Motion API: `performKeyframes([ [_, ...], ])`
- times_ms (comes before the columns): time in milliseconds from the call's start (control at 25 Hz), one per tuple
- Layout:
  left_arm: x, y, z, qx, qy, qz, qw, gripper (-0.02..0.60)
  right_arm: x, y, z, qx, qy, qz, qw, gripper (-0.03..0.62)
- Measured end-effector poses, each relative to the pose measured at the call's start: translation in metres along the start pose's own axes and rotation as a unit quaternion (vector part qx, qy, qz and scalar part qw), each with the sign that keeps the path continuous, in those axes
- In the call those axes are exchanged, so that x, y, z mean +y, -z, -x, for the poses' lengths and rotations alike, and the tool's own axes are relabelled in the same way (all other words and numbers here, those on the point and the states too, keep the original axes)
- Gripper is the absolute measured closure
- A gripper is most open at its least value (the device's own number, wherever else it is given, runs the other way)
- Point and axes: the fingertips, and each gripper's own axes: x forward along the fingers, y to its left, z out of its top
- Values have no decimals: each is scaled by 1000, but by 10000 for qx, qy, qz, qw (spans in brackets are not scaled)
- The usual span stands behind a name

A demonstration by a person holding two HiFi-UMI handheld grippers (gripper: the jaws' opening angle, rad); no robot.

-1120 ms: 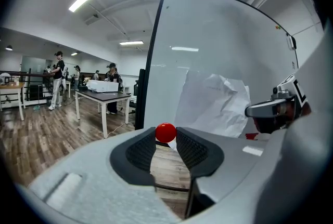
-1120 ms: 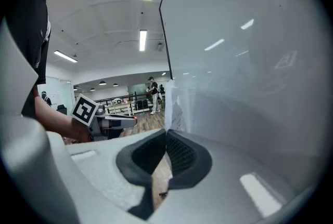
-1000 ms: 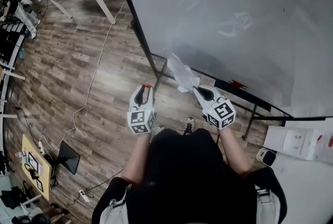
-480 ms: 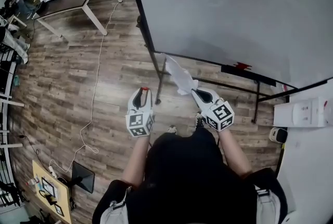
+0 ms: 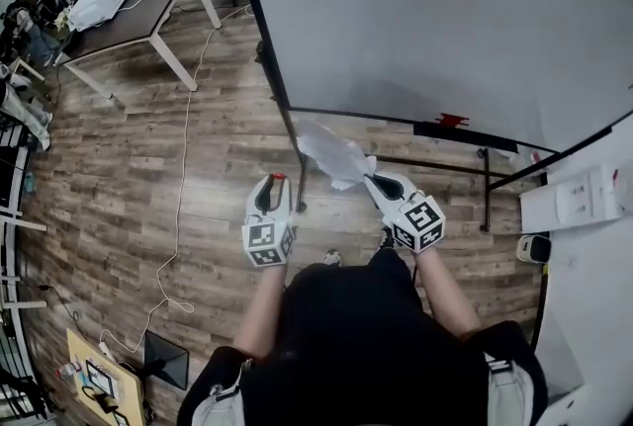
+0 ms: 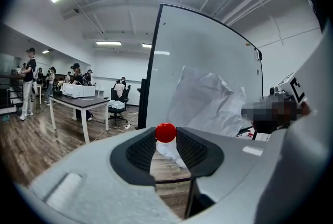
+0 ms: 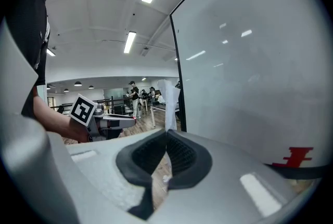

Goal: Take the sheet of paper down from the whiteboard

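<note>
The sheet of paper [image 5: 334,155] is crumpled and off the whiteboard [image 5: 445,19]. My right gripper [image 5: 369,178] is shut on its lower corner, and the sheet hangs out to the upper left. In the right gripper view the paper [image 7: 168,97] stands edge-on out of the shut jaws of the right gripper [image 7: 166,133]. My left gripper [image 5: 277,180] is beside it on the left, shut on a small red magnet [image 6: 166,132]. The left gripper view shows the paper [image 6: 208,106] ahead of the left gripper [image 6: 166,137], in front of the whiteboard [image 6: 208,46].
The whiteboard stand's legs [image 5: 297,167] and tray with a red object [image 5: 452,121] are just ahead. A dark table [image 5: 129,4] stands at the far left, with a cable [image 5: 183,167] along the wooden floor. A white unit [image 5: 584,202] is on the right. People [image 6: 28,82] stand far off.
The head view has shifted along the board. The paper in my right gripper has sagged from upright to leaning left. Both grippers keep their hold and stay side by side.
</note>
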Motion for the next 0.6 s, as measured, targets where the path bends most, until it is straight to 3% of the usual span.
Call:
performKeyframes([
  [600, -5, 2, 2, -54, 20, 33, 10000, 456, 2, 7, 7, 51, 40, 99, 9999, 591],
])
